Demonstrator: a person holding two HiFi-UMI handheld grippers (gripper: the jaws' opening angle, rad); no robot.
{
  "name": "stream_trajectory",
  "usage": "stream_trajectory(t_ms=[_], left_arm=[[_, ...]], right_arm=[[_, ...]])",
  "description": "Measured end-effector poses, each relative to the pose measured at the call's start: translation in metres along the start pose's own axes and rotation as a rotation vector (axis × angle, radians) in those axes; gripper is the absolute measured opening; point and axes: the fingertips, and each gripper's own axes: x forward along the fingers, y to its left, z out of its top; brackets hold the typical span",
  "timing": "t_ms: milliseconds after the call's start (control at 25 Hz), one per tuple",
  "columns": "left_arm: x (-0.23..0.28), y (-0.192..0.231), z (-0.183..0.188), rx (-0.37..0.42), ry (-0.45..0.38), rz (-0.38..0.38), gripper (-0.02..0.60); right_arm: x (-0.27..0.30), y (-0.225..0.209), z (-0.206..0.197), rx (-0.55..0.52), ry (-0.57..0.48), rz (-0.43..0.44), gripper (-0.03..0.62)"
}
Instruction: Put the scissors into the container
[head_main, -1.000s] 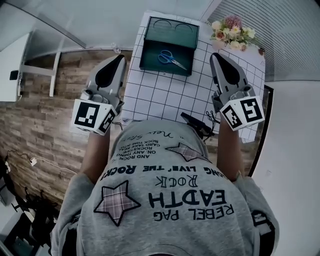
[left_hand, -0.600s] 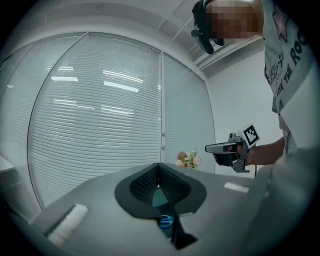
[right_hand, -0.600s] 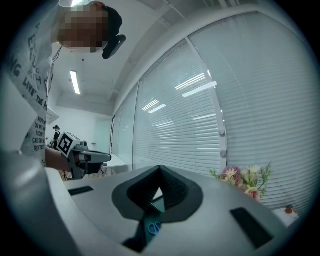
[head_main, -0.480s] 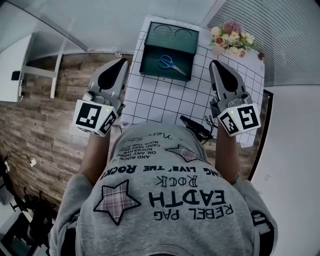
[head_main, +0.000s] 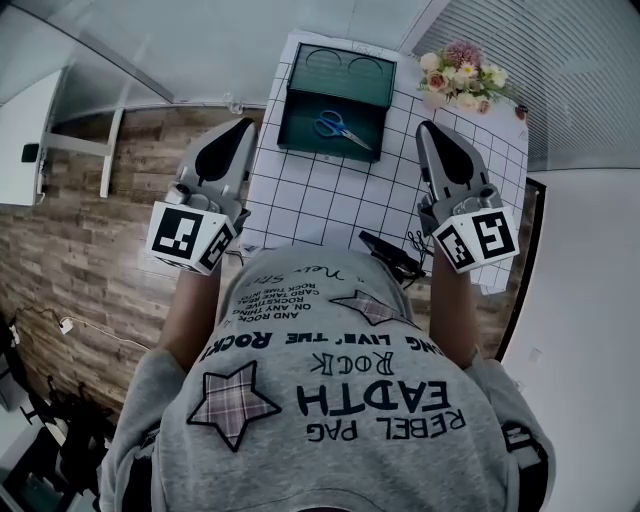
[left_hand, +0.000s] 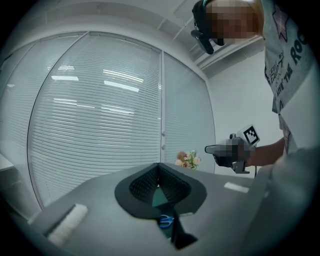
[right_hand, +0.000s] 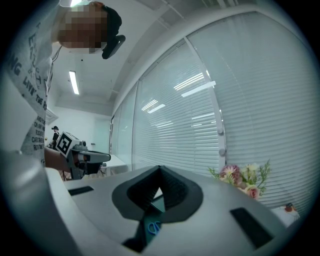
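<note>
The blue-handled scissors (head_main: 338, 124) lie inside the dark green container (head_main: 288, 118) at the far end of the gridded table. Both grippers hang level over the near end, apart from the container. My left gripper (head_main: 242, 122) is off the table's left edge, jaws shut and empty; in its own view the left gripper (left_hand: 159, 166) has its tips meeting above the scissors (left_hand: 166, 220). My right gripper (head_main: 425, 128) is over the table's right side, shut on nothing. Through the right gripper (right_hand: 160, 168) the scissors (right_hand: 154, 227) show small and far below.
A bunch of pink and white flowers (head_main: 462, 70) stands at the table's far right corner. The white gridded cloth (head_main: 340, 200) covers the table between me and the container. A black clamp with cables (head_main: 392, 252) sits at the near edge. Wooden floor lies to the left.
</note>
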Motion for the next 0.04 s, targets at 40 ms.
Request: stream_trajectory(t_ms=[40], left_arm=[[-0.0001, 0.0003, -0.0005, -0.002, 0.002, 0.002, 0.009]], right_arm=[[0.0, -0.0001, -0.0002, 0.0, 0.0, 0.0, 0.012]])
